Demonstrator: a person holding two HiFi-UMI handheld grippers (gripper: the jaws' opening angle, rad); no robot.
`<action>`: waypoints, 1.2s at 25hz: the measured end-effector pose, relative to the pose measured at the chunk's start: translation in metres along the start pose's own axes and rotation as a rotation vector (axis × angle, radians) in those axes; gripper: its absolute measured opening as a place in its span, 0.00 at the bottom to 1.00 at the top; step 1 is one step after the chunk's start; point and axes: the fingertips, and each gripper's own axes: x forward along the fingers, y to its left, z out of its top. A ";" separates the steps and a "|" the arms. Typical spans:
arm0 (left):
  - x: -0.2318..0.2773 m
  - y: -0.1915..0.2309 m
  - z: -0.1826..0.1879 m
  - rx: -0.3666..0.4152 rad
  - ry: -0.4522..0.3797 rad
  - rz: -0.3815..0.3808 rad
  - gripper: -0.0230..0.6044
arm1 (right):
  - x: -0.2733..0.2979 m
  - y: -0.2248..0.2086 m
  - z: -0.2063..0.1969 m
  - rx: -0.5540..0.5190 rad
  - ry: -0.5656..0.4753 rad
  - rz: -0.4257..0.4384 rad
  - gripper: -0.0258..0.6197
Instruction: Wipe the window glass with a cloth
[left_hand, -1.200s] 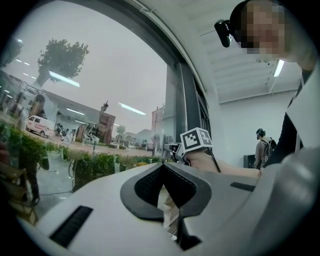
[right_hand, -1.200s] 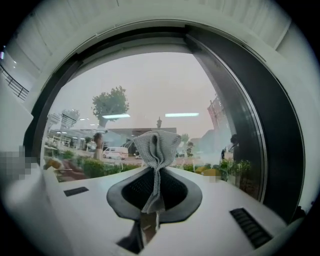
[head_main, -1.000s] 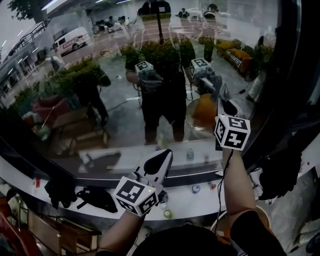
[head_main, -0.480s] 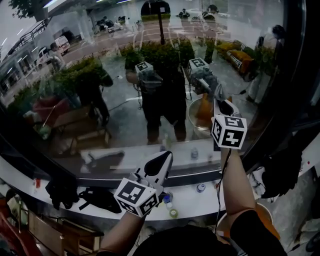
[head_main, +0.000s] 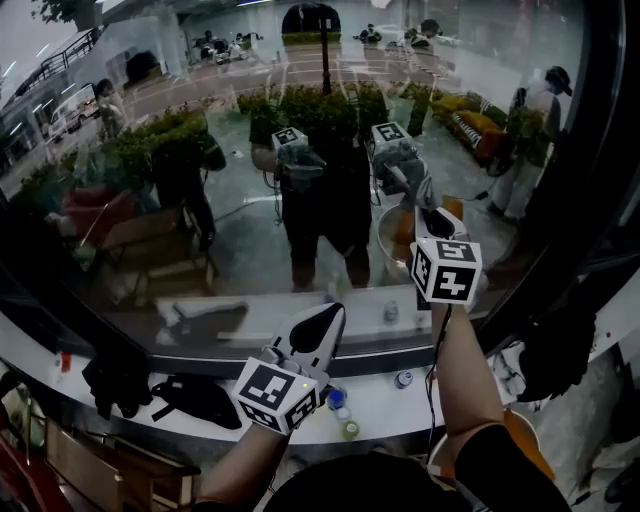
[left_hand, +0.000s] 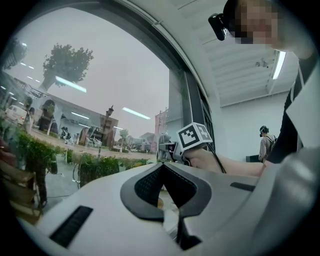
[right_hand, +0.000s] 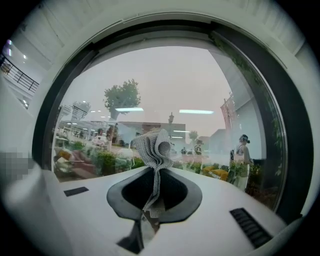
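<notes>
The window glass (head_main: 180, 130) fills the head view and mirrors me and both grippers. My right gripper (head_main: 431, 212) is held up against the right part of the pane. It is shut on a bunched grey cloth (right_hand: 154, 148), which sticks out past its tips (right_hand: 153, 171) toward the glass (right_hand: 165, 90). My left gripper (head_main: 322, 322) hangs lower, over the sill, with its jaws shut and nothing between them (left_hand: 162, 166). The right gripper's marker cube (left_hand: 194, 136) shows beyond the left gripper's jaws.
Below the pane, a white sill (head_main: 250, 310) and a lower ledge carry small bottles (head_main: 403, 379) and dark bags (head_main: 195, 396). A dark window frame (head_main: 592, 200) bounds the glass on the right. A person (left_hand: 264, 145) stands at the back of the room.
The right gripper with the cloth has slid slightly left along the glass. The left gripper has hardly moved.
</notes>
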 end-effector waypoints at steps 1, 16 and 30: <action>0.000 0.000 0.000 0.006 0.000 0.001 0.05 | 0.000 0.003 0.000 0.001 0.000 0.005 0.11; -0.120 0.102 -0.003 0.036 -0.007 0.034 0.05 | 0.022 0.199 0.006 -0.023 0.011 0.093 0.11; -0.230 0.182 -0.011 -0.025 0.006 0.165 0.05 | 0.045 0.370 0.003 -0.031 0.044 0.247 0.11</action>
